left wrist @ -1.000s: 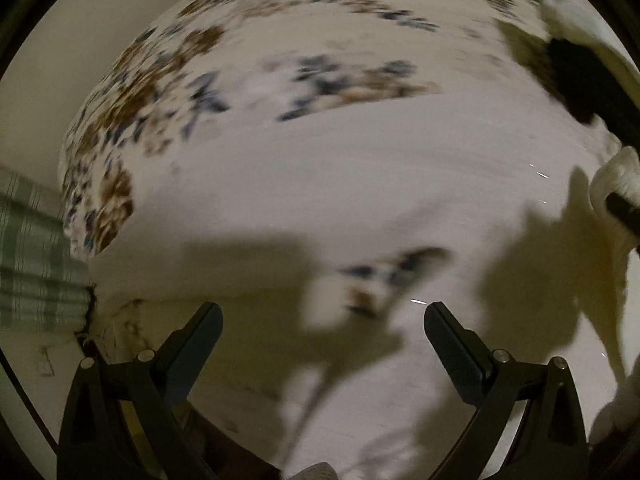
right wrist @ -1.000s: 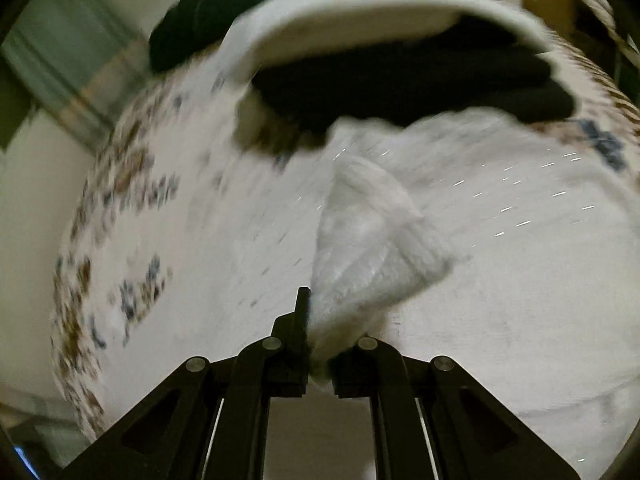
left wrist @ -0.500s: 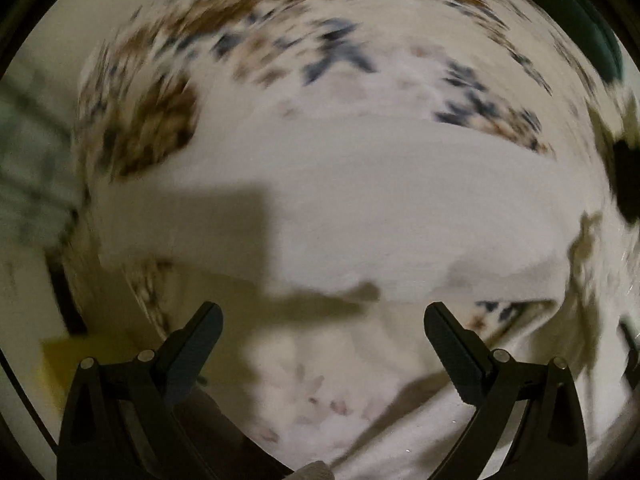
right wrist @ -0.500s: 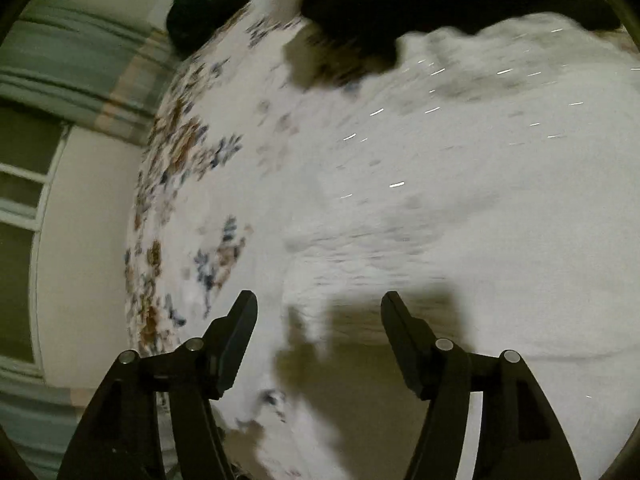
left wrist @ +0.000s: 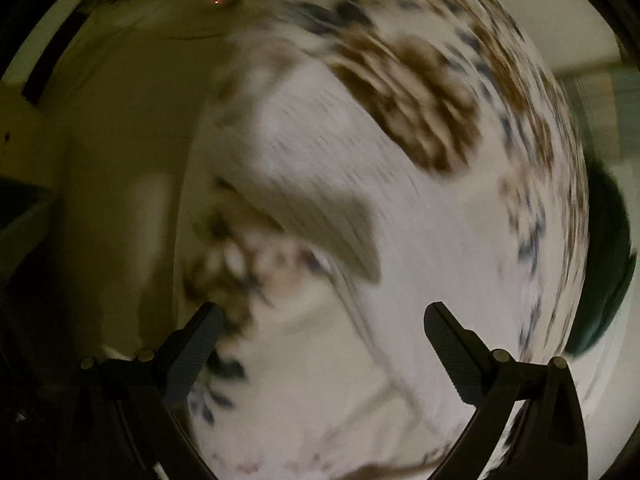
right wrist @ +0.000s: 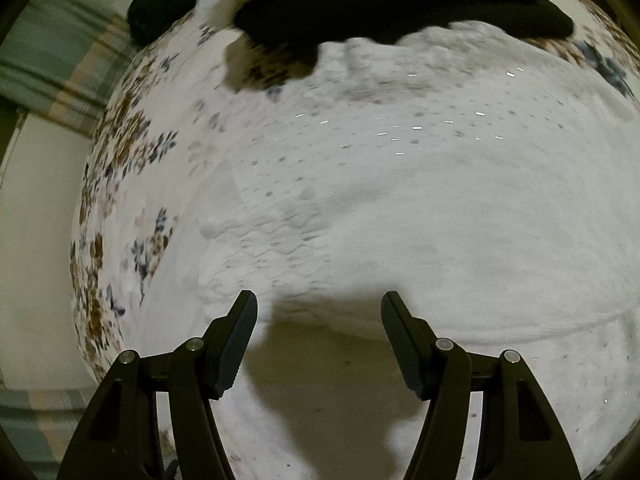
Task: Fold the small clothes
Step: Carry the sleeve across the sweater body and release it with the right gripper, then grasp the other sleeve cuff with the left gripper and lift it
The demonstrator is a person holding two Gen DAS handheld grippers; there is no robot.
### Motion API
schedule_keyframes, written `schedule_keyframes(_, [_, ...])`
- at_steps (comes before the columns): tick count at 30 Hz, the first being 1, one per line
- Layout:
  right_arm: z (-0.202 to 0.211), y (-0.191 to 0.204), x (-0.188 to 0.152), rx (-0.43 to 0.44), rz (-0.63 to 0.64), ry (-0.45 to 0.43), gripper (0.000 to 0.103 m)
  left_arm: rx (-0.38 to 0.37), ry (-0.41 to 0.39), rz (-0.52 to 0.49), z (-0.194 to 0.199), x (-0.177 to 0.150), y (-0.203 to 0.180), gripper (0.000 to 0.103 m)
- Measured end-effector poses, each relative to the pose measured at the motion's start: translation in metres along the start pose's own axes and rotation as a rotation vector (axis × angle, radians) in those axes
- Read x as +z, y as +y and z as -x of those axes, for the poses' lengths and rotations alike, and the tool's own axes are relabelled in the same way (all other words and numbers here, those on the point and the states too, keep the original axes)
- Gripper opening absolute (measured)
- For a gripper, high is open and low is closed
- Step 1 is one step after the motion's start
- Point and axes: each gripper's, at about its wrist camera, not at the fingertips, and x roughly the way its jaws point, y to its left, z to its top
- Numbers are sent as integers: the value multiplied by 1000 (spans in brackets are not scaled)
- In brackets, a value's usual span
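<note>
- A white knitted garment lay spread flat on the floral bedspread, filling most of the right wrist view.
- The right gripper hovered over the garment's near edge with its jaws wide apart, gripping nothing.
- The left gripper was likewise spread wide and empty, above a blurred white cloth at the bed's edge.
- Dark clothes were piled beyond the garment's far edge.

No legible text, labels, brands, numbers or signs in either wrist view; left view heavily motion-blurred.
</note>
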Motion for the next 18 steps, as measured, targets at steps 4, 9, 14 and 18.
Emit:
schedule_keyframes(4, [-12,19,-6,-10,32,17,67,-49,-43,73,-9,15,5,97])
schedule_keyframes(9, [-23,39,-12,-9,52,26,67,-12,-104,96,-20,32,7,94])
schedule_keyframes(14, [-30,53,-16,-29,92,22,67,83,-215,91,-15,45,4,52])
schedule_keyframes(18, [-31,54,-16,-103,121,4,67,75,-269,12,-6,50,-3,9])
